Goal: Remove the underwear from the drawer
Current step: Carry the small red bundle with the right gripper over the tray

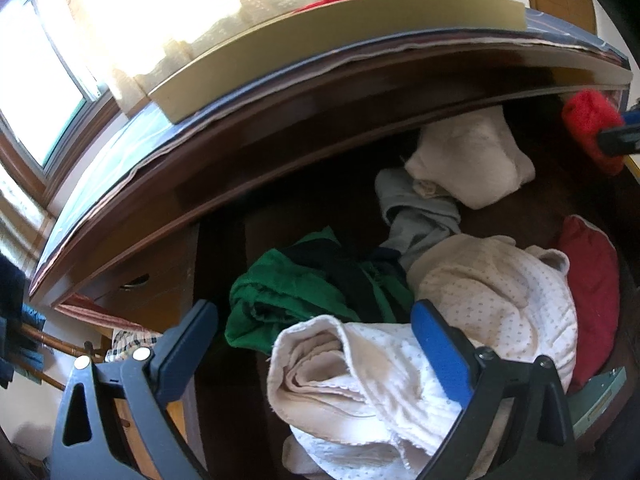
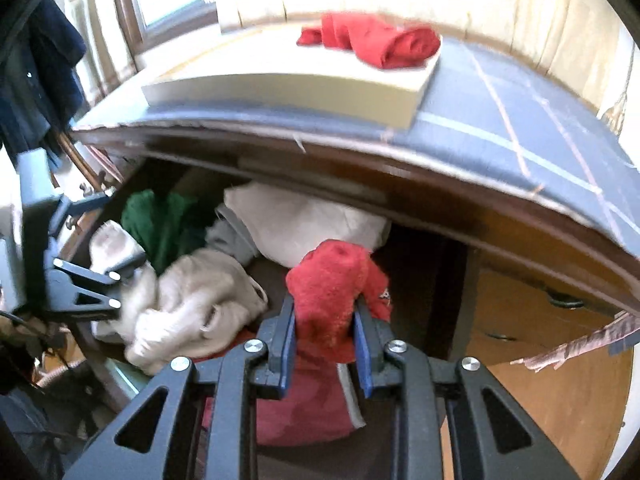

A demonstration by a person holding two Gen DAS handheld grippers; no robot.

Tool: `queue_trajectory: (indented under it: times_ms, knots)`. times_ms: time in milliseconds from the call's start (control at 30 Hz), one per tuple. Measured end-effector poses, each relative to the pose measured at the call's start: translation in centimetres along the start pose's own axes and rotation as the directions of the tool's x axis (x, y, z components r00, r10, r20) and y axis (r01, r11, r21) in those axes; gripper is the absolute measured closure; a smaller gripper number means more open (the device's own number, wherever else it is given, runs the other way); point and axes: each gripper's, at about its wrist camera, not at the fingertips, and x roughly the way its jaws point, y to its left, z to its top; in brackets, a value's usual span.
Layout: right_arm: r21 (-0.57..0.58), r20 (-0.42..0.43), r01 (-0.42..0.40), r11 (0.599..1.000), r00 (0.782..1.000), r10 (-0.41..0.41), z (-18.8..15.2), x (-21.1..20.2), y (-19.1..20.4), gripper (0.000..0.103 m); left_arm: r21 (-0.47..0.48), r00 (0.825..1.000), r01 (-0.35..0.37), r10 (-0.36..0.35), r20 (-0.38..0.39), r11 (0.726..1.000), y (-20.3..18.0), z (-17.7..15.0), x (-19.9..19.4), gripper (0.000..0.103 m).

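The wooden drawer [image 1: 320, 200] stands open and holds loose clothes. My right gripper [image 2: 324, 312] is shut on a red fuzzy piece of underwear [image 2: 332, 280] and holds it above the drawer [image 2: 420, 280]. In the left wrist view that red piece [image 1: 588, 128] hangs at the far right in the right gripper [image 1: 616, 136]. My left gripper [image 1: 314, 312] is open over a rolled white dotted cloth [image 1: 360, 368]; its left pad stands apart from the cloth. From the right wrist view, the left gripper [image 2: 100, 280] is at the drawer's left end.
In the drawer lie a green garment [image 1: 288, 288], a grey one [image 1: 420, 216], a folded white one [image 1: 472, 156] and a dark red one [image 1: 588, 292]. On the dresser top, a beige box [image 2: 280, 84] carries another red cloth [image 2: 380, 44]. A window is behind.
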Motion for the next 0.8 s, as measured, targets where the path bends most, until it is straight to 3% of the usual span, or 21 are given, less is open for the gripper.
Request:
queue_trajectory:
  times_ms: [367,533,800]
  knots:
    - [-0.082,0.146,-0.014,0.997,0.989,0.025,3.5,-4.8,4.1,0.076,0.007,1.0,-0.013,0.013,-0.003,1.0,-0.3,-0.1,0.1,0.005]
    - [-0.107,0.176,0.04,0.993,0.984,-0.021,4.8,-5.3,4.6,0.076,-0.007,1.0,-0.011,0.011,-0.004,1.0,0.0,-0.1,0.1,0.006]
    - [-0.182,0.267,0.169,0.969,0.957,-0.117,8.5,-6.7,5.3,0.076,-0.019,1.0,-0.004,0.003,-0.008,1.0,0.3,-0.1,0.1,0.006]
